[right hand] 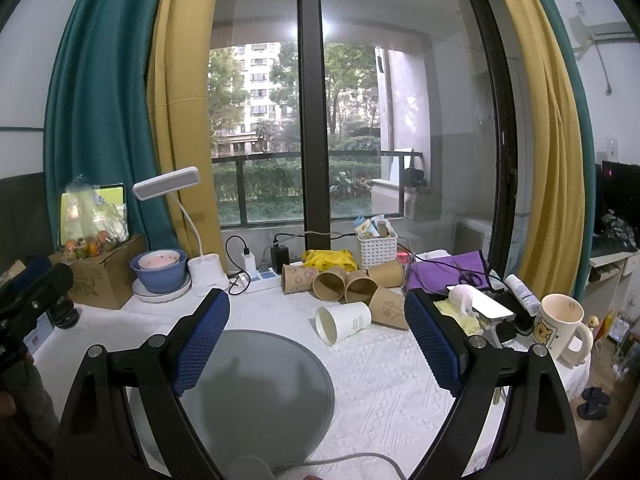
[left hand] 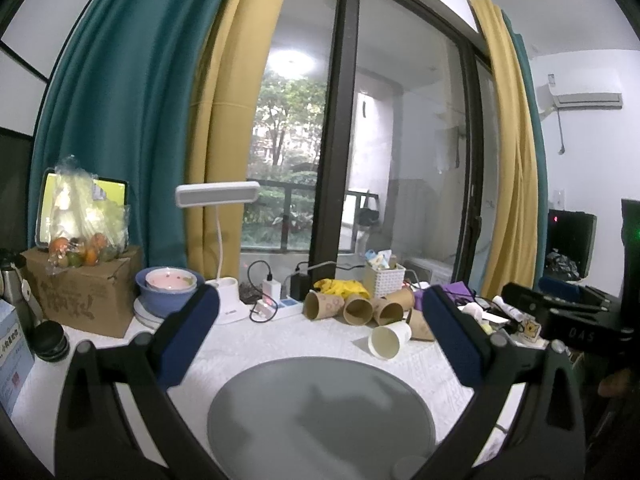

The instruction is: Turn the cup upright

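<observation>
Both tongs, left (left hand: 320, 344) and right (right hand: 316, 340), gape wide and empty over the grey mat (right hand: 256, 392). Beyond it the white cup (right hand: 343, 322) lies on its side on the surface (right hand: 384, 384), just before the brown cups (right hand: 344, 282). It looks light, thin and crushable, so a gentle mid-wall pinch seems best.

1. The letters "DAS" stand in pale print on the black gripper body (left hand: 576, 330) at the right edge of the left wrist view.
2. The blue-and-white box (left hand: 12, 354) at the lower left edge carries Chinese characters, too small to read.
3. Print on the cardboard box (left hand: 80, 300) at left is illegible.
</observation>
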Demonstrator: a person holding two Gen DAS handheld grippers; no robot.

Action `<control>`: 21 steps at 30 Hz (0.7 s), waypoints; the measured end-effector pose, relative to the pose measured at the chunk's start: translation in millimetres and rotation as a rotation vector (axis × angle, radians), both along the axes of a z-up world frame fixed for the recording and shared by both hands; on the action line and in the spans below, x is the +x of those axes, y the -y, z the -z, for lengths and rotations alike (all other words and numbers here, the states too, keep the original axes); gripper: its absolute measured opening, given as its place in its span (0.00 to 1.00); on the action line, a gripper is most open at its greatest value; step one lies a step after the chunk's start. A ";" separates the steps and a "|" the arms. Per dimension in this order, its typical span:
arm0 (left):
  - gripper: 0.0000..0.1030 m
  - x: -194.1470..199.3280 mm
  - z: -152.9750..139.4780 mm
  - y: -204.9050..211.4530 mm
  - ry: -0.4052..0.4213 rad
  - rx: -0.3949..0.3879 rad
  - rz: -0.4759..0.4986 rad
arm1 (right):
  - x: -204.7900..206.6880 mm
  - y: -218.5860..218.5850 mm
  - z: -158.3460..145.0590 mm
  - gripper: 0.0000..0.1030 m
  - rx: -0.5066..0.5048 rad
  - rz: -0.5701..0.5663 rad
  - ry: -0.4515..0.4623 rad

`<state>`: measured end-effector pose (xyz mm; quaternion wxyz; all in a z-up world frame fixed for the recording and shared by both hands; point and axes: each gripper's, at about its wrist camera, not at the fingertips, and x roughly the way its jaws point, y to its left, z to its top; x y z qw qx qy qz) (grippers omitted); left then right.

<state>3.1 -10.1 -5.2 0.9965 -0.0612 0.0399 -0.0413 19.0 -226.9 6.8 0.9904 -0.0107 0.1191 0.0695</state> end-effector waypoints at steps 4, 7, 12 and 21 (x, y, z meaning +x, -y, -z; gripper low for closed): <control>0.99 -0.7 -0.2 -1.1 0.001 -0.001 -0.002 | 1.0 0.5 -0.2 0.89 -0.001 -0.001 0.000; 0.99 -0.6 -0.4 -1.8 -0.001 -0.001 -0.002 | 1.4 -0.1 -0.1 0.89 0.000 0.000 -0.002; 0.99 -1.3 -0.1 -2.2 -0.001 -0.003 -0.004 | 1.4 -0.2 0.4 0.89 0.000 -0.002 -0.002; 0.99 -3.6 1.0 -5.9 -0.002 -0.009 -0.007 | 1.0 -1.5 0.8 0.89 -0.002 -0.002 -0.001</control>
